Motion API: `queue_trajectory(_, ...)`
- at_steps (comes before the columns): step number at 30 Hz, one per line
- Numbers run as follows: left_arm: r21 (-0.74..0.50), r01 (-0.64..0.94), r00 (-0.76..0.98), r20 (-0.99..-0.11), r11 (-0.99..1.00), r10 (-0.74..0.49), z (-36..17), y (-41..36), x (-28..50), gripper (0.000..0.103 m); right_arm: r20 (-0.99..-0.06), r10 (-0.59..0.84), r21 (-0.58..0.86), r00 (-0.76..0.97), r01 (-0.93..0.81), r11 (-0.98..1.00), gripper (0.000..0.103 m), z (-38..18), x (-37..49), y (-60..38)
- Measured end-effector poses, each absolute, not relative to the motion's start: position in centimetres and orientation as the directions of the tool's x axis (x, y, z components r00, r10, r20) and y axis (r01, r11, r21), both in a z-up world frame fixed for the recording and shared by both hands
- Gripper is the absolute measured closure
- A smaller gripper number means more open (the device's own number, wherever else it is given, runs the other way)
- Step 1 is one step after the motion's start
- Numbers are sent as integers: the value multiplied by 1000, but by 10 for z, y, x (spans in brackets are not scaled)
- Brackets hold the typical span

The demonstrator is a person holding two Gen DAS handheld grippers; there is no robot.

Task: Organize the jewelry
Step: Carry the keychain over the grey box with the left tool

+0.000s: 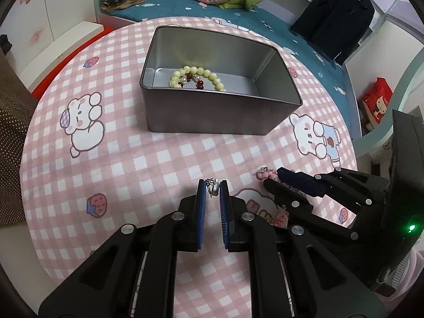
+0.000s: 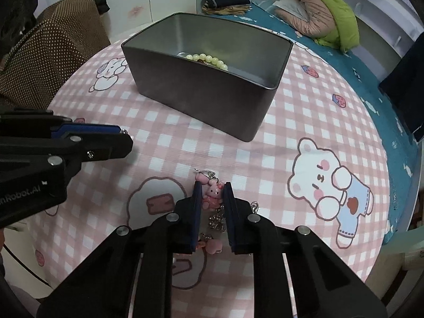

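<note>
Right tongs (image 2: 212,189) pinched an upright pink bear charm (image 2: 212,194), left tongs (image 1: 212,185) clamped a small silver ring (image 1: 212,183), before the tin (image 1: 212,111) lying crosswise.

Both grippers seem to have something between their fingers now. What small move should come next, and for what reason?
Probably lift the right gripper a little. Its pads are closed on the pink bear charm, which still lies low on the checked tablecloth with its chain. The left gripper already holds a small silver ring, and the open metal tin with the bead bracelet waits ahead.
</note>
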State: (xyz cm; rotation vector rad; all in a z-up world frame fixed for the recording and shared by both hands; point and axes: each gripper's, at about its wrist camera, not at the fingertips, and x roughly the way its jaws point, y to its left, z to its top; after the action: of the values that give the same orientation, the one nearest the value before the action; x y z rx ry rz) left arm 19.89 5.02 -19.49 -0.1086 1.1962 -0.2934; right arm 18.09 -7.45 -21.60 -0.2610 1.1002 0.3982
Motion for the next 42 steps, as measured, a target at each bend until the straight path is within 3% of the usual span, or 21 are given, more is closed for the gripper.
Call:
queue_trajectory(25,-285,204,433,-831,936,-348,-150,40,225,92,-837,177,-43,517,-385,922,91,-158,195,-99)
queue_trajectory(35,-310,194,504,-783,931,-365,-122,45,242,92,-750,213,-55,626,-379,924,91,-100,209,-97)
queue_trajectory(42,-310,175,512,-782,935,-355,-123,47,255,92,-737,234,-42,634,-388,921,91,-96,224,-88)
